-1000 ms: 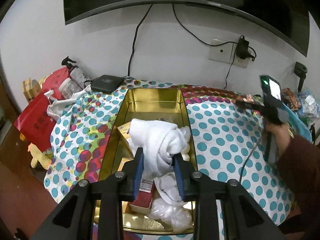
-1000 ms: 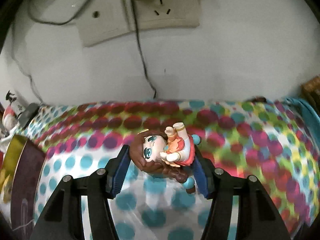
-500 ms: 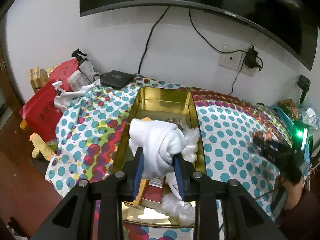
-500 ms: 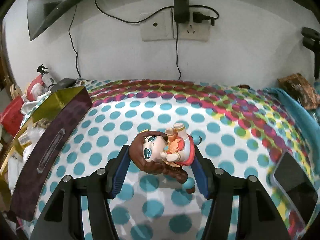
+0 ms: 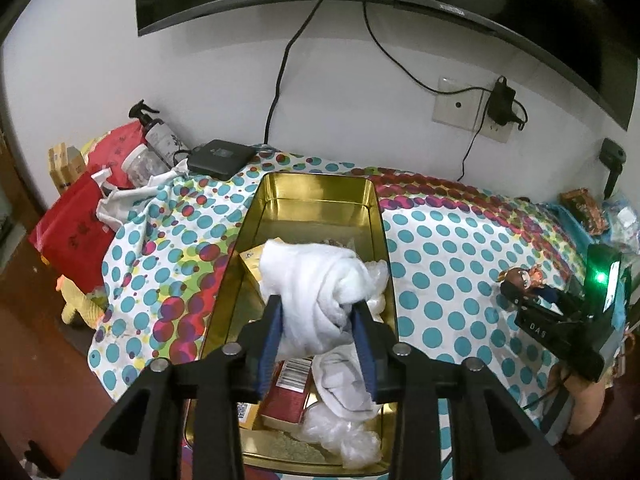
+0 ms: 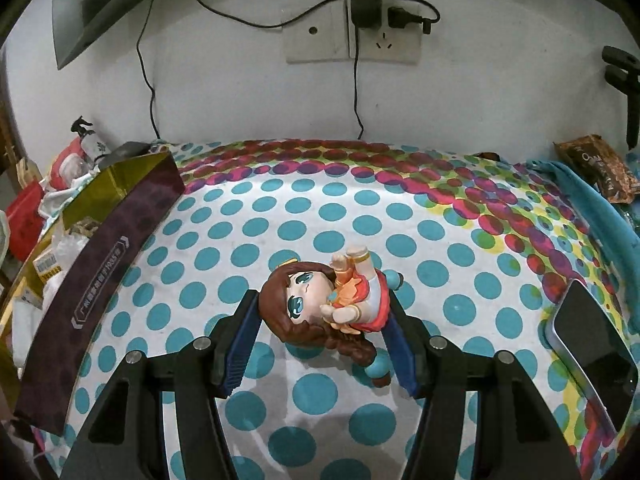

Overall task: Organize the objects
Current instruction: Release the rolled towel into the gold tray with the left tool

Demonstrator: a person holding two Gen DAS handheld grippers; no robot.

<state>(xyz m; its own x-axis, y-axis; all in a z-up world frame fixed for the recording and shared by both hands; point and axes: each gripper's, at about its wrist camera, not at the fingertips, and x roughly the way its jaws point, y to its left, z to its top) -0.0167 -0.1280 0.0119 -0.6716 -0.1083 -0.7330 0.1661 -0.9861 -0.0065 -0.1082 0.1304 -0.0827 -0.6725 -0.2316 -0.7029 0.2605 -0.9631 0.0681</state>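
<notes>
Left wrist view: the left gripper is seen with its jaws closed onto a rolled white towel, which is held up over the middle of a long gold tin on the polka-dot desk. Under the towel a red box with a barcode, some crumpled clear plastic and more white cloth can be made out, but the tin's near end is cut off by the gripper body. Only this view gives the inside of the tin, plus the far-left clutter: a spray bottle, a black box, a red bag. The right gripper is caught at the right edge with a green light lit and "DAS" printed on its side; the doll in it is tiny and hard to read from here.

Right wrist view: the right gripper is shown with its jaws pressed against a brown-haired doll in a red-orange dress, lying sideways between them, just above the desk. What's only seen here: the tin's dark purple outer wall at the left with white printed text, too curved and small to be read properly, a dark-screened phone at the right edge, partly cut off, and a brown snack packet at far right, lettering not legible. The wall socket with a plugged-in charger is dead centre at the far wall.
</notes>
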